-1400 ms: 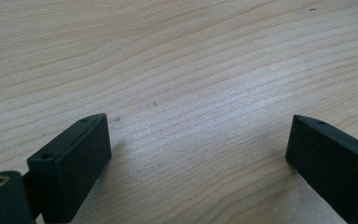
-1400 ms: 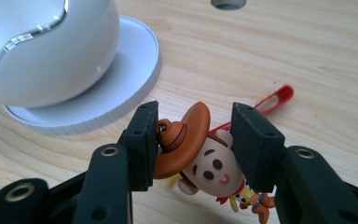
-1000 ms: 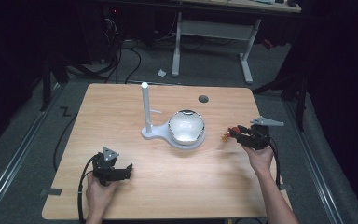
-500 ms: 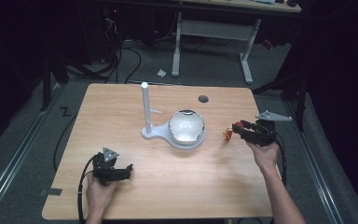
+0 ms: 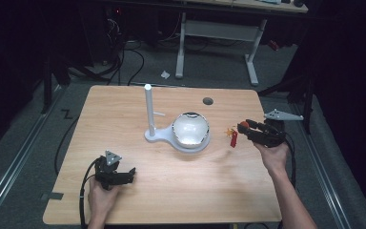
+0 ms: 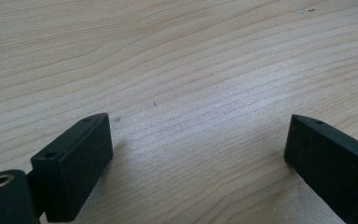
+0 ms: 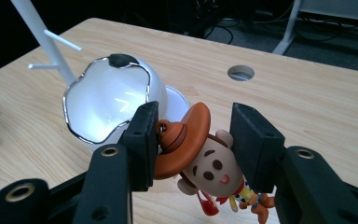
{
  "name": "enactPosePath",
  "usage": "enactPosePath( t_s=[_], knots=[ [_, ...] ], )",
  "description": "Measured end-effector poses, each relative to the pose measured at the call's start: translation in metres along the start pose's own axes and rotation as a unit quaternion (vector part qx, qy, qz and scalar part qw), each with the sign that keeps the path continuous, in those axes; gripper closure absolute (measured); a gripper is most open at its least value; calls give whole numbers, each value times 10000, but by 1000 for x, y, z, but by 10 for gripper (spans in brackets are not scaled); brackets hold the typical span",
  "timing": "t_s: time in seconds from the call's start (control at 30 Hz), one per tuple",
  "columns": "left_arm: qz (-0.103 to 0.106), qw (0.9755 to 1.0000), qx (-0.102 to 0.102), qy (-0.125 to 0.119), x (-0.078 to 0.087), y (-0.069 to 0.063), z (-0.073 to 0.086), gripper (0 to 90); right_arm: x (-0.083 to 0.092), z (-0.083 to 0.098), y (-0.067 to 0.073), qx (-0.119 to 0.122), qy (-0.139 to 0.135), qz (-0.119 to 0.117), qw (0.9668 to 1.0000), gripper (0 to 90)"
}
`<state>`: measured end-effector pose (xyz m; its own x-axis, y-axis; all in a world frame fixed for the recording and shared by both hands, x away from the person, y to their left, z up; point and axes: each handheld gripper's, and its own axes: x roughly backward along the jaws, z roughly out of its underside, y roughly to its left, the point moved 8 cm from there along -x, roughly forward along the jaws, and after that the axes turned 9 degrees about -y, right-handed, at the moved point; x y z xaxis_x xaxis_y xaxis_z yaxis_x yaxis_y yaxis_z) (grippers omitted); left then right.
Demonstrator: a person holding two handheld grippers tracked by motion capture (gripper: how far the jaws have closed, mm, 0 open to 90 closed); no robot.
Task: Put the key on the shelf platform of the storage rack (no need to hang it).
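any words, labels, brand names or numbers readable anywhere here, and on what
None: no text can be read in these pictures.
Cowboy figure in the right gripper: a face and a hat, no lettering.
White dome and wooden table: no print or label visible.

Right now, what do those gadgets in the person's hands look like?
Both are black. The left tongs carry a small grey three-cornered plate on top and trail a black cable off the table edge. The right tongs have a larger grey plate and a black cable too. Up close, the jaws are flat black blocks with brass-ringed screw holes behind them. No sleeves show.
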<state>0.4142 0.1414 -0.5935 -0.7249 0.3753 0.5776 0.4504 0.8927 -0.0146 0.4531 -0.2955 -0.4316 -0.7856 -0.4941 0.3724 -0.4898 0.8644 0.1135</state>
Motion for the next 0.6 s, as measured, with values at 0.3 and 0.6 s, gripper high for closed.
enactPosePath(
  t_s=[0.3, 0.6],
  knots=[
    [2, 10000, 4, -1, 0, 0, 0, 79, -3, -14, 15, 60, 30, -180, 9998, 539],
    [4, 10000, 9, -8, 0, 0, 0, 80, -11, -31, 37, 121, 0, -511, 9986, 539]
  ],
)
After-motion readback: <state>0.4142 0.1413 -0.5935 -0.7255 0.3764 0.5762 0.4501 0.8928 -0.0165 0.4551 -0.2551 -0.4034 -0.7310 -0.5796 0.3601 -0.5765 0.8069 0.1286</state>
